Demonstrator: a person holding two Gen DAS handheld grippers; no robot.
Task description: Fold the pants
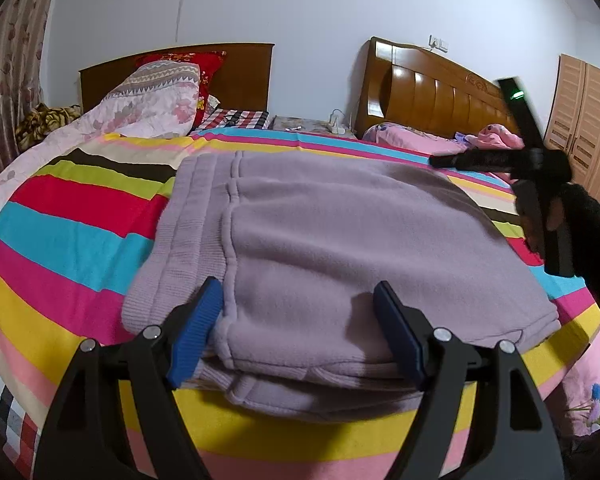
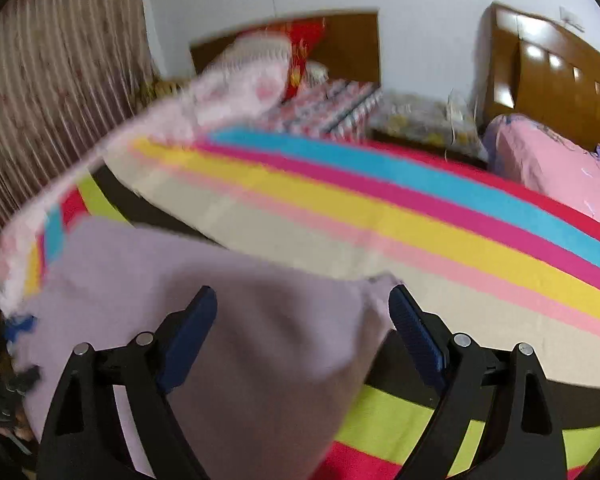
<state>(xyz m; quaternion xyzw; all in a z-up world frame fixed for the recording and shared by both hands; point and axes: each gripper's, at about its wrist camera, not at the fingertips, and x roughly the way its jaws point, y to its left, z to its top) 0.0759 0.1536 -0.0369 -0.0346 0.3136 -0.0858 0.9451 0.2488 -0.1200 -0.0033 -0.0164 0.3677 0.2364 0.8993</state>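
Left wrist view: the folded lilac pants (image 1: 332, 240) lie on the striped bed (image 1: 60, 216); the left claw (image 1: 300, 330) spreads open over their near edge. Right wrist view, blurred: the right claw (image 2: 302, 332) gapes open above the pants' corner.

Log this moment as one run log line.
pants: folded, on striped bedspread | left gripper: open | right gripper: open, blurred

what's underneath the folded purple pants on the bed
The folded lilac fleece pants lie on the rainbow-striped bedspread. Its stripes show all around them; the part beneath is covered, so anything else under there can't be seen.
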